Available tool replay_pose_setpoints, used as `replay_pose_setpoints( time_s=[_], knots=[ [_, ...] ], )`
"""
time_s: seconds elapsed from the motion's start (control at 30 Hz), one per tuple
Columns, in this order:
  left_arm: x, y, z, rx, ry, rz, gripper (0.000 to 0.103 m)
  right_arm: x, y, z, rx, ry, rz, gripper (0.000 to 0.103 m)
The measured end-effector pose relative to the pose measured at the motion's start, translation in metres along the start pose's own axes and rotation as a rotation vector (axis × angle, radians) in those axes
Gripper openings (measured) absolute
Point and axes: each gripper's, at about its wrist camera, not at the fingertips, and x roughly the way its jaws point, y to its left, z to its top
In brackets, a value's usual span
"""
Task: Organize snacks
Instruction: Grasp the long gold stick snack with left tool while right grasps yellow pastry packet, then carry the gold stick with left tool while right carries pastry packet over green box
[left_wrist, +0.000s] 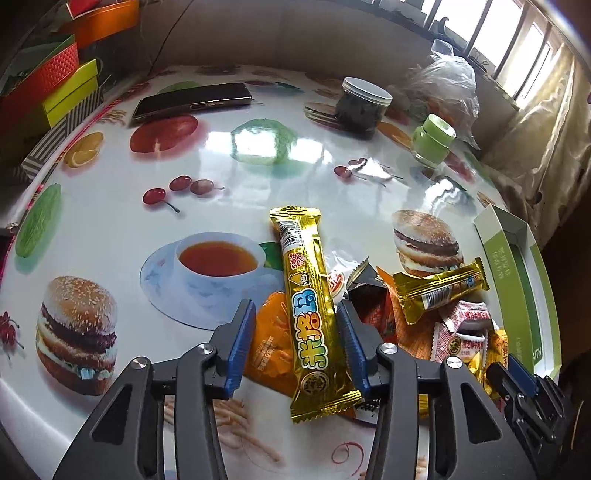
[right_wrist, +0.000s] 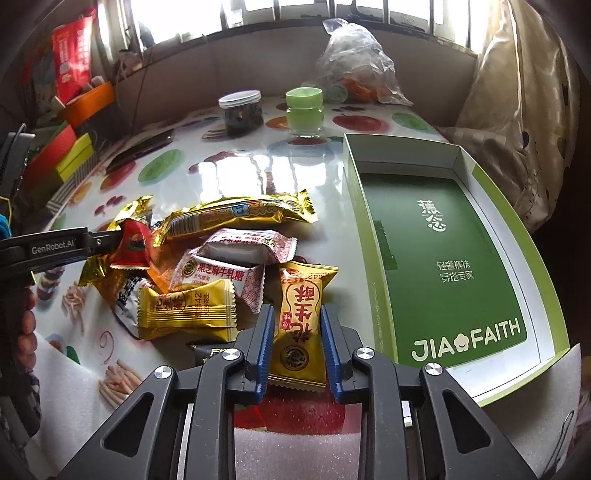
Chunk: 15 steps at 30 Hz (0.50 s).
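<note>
Straddling a long gold snack bar (left_wrist: 312, 314) at lower centre, the left gripper (left_wrist: 295, 343) stands half-open, one pad clear; the right gripper (right_wrist: 297, 343) pinches a light, crinkly yellow packet (right_wrist: 301, 325) mid-body beside the green box (right_wrist: 546, 236).

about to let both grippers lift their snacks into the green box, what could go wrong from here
1. The left gripper straddles the long gold bar, but its left pad looks clear of the wrapper, so closing may shove the bar sideways.
2. That bar overlaps an orange packet, which could get dragged along.
3. The right gripper holds the yellow packet by its slick wrapper sides; it may slip before reaching the box.
</note>
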Motion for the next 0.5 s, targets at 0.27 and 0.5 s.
replay_pose_setpoints(
  time_s=[0.27,0.5],
  knots=[
    [0.0048,0.0023,0.0051,0.012,-0.007,0.013,0.046,0.0034,0.0030,0.0014,-0.016,0.006,-0.015,0.024],
    [0.0065,0.0028,0.0071,0.024,-0.010,0.011,0.026,0.0039,0.0019,0.0009,-0.011,-0.002,-0.016,0.021]
  ],
)
